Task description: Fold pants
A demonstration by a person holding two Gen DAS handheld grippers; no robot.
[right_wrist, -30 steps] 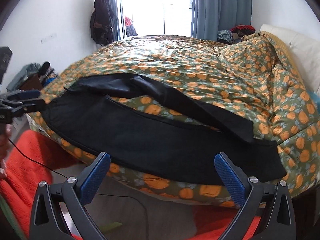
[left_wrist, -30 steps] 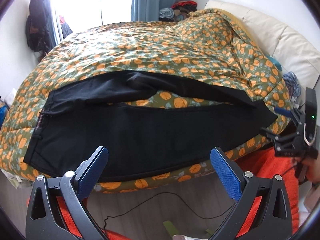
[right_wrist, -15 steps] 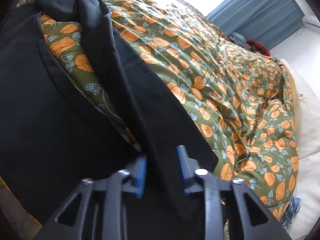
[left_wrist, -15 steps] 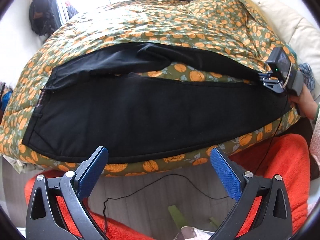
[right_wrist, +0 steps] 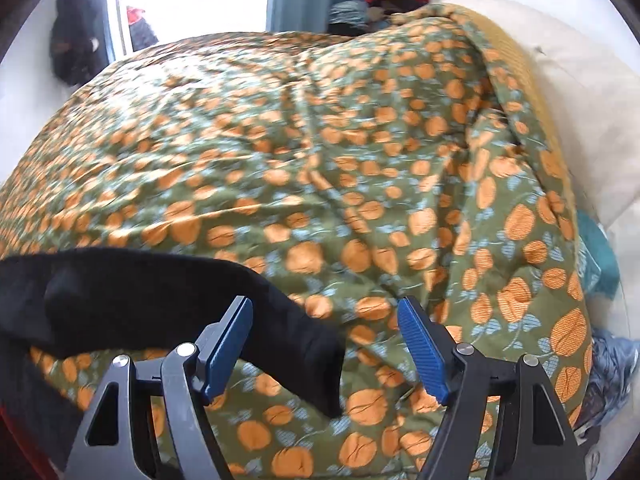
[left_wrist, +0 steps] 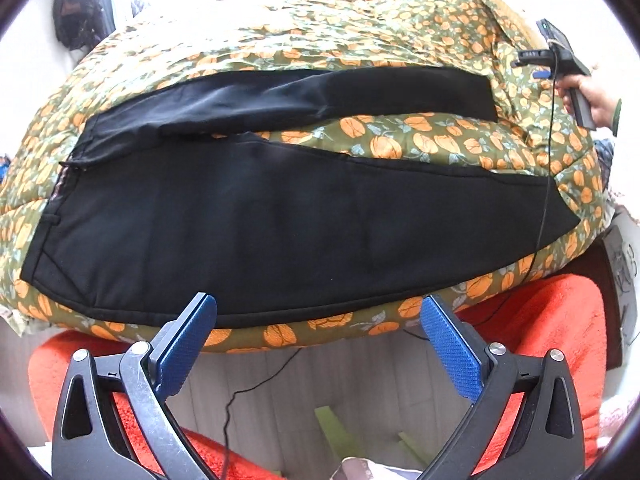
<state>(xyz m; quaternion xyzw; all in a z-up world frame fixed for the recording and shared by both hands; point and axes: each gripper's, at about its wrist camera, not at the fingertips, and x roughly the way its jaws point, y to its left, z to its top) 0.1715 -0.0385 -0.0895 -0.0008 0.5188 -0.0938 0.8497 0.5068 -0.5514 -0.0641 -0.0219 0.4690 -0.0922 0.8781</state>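
**Pants flat on bed, both grippers empty**

Black pants [left_wrist: 260, 224] lie spread across the bed's orange-and-green floral duvet [left_wrist: 360, 40], waistband at left in the left wrist view, legs running right. Near leg lies along the bed edge; far leg is split off behind it, with a wedge of duvet showing between the two.

Left gripper [left_wrist: 318, 330]: jaws wide apart, nothing between them, hovering over the floor gap just off the bed edge, tips near the pants' lower hem, not touching.

Right gripper [right_wrist: 324, 344]: jaws opening, pads clear of the fabric. The far leg's cuff end [right_wrist: 312, 356] lies on the duvet under and just beside the left pad, not pinched. In the left wrist view this gripper [left_wrist: 534, 65] sits in a hand [left_wrist: 596, 98] at far right, above the duvet and past the far cuff.

Orange rug [left_wrist: 540, 344] on the floor below the bed; black cable [left_wrist: 546, 184] hangs across the near leg's end.
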